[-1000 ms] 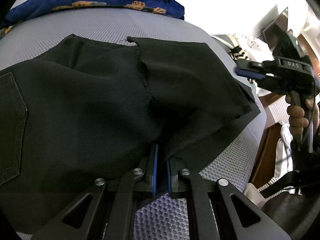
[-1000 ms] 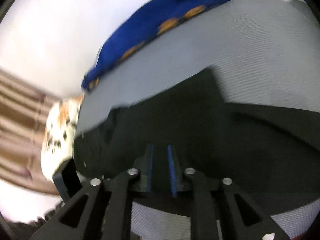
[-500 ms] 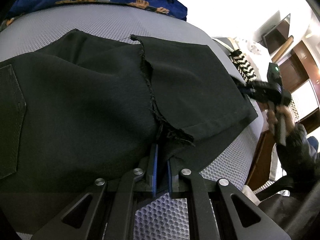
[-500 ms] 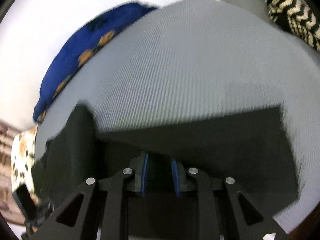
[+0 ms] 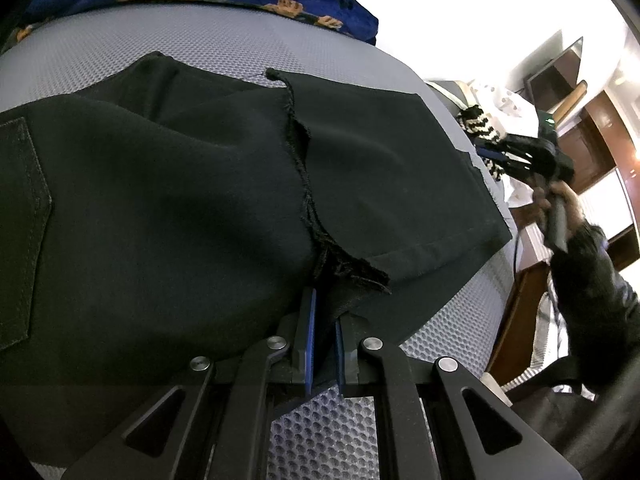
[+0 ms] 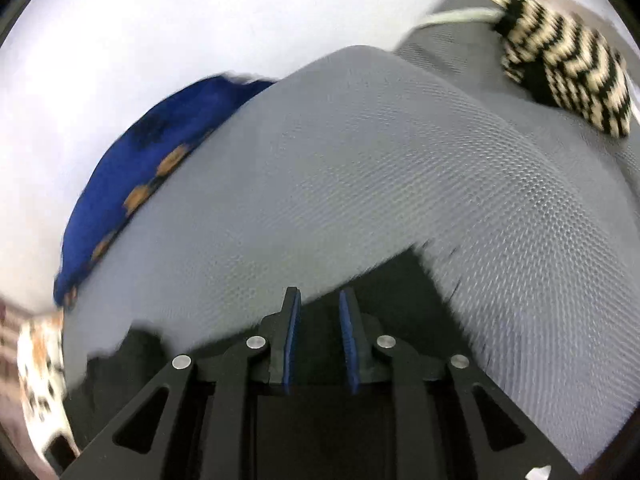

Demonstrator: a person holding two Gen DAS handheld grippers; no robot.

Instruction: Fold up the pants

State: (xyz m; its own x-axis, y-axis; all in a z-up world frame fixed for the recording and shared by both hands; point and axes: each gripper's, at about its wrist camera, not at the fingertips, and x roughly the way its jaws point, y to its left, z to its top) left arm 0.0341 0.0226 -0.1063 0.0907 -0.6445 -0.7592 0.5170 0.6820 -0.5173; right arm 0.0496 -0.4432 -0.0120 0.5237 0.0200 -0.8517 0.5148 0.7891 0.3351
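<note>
Black pants (image 5: 200, 200) lie folded once on the grey bed (image 5: 452, 328); left tongs (image 5: 325, 320) clamp their edge, right tongs (image 6: 320, 320) seemingly apart, empty; further folds remain.

The black pants (image 5: 168, 208) run off the left wrist view's left edge, their back pocket (image 5: 20, 232) cut there, and their near hem hides behind the left gripper (image 5: 325, 320). In the right wrist view motion blur smears the blue cushion (image 6: 132, 184) and the spotted cloth (image 6: 40, 364). The right gripper (image 5: 490, 154) is too small there to show its jaws.
</note>
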